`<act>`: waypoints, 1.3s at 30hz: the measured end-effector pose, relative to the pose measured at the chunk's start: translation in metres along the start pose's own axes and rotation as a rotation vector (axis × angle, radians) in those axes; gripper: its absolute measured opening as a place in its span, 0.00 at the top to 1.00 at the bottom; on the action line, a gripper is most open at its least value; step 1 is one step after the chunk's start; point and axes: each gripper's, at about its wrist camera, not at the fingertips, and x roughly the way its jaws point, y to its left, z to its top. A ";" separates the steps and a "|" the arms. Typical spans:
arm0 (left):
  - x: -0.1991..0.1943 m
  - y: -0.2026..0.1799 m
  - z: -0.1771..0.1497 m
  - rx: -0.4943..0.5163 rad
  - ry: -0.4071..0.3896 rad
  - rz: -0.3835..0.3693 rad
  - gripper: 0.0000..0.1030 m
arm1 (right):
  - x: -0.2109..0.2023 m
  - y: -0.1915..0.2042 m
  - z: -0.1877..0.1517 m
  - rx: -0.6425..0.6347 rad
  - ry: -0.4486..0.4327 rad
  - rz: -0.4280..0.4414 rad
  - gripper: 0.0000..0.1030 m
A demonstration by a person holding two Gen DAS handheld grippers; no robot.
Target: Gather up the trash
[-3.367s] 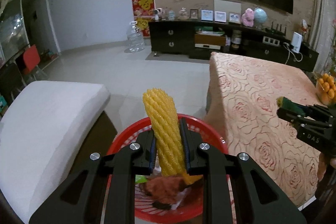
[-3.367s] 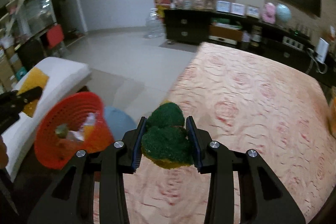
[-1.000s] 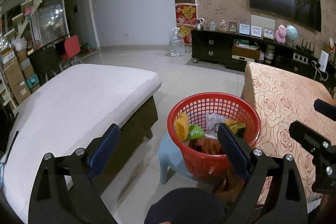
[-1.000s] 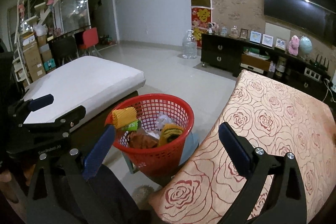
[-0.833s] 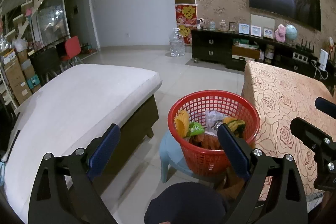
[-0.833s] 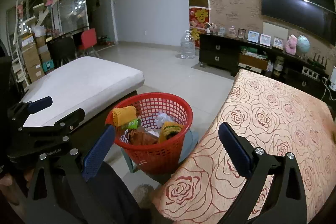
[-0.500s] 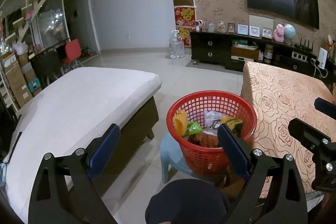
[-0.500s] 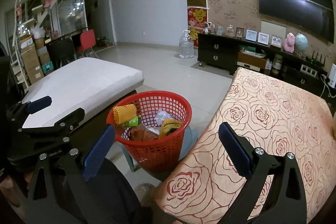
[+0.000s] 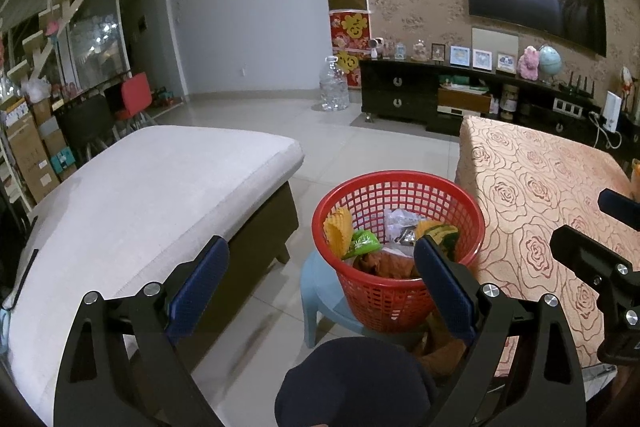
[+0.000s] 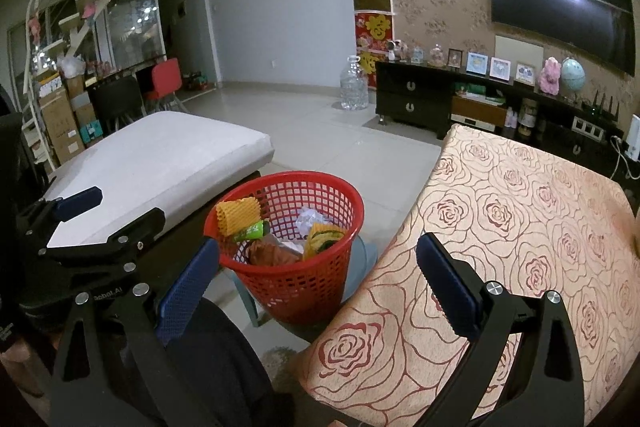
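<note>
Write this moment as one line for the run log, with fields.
stage: trash dropped | left gripper: open, empty | right gripper: open, empty | red basket: on blue stool, holds yellow foam net, sponge

**Dim room, warped edges**

The indoor light is low and cool. A ceiling lamp glints on the television (image 9: 534, 3) and the floor tiles (image 10: 320, 123) shine softly. Fisheye bending curves the walls; the corners fall black. Focus is fairly sharp throughout.
</note>
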 end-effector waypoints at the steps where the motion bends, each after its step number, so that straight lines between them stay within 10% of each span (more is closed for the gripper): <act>1: 0.000 0.001 0.000 0.001 -0.001 0.001 0.12 | 0.000 0.000 -0.001 0.001 0.001 0.001 0.07; 39: 0.001 -0.006 -0.011 0.008 0.007 -0.004 0.12 | 0.000 0.001 -0.001 0.003 0.004 0.001 0.07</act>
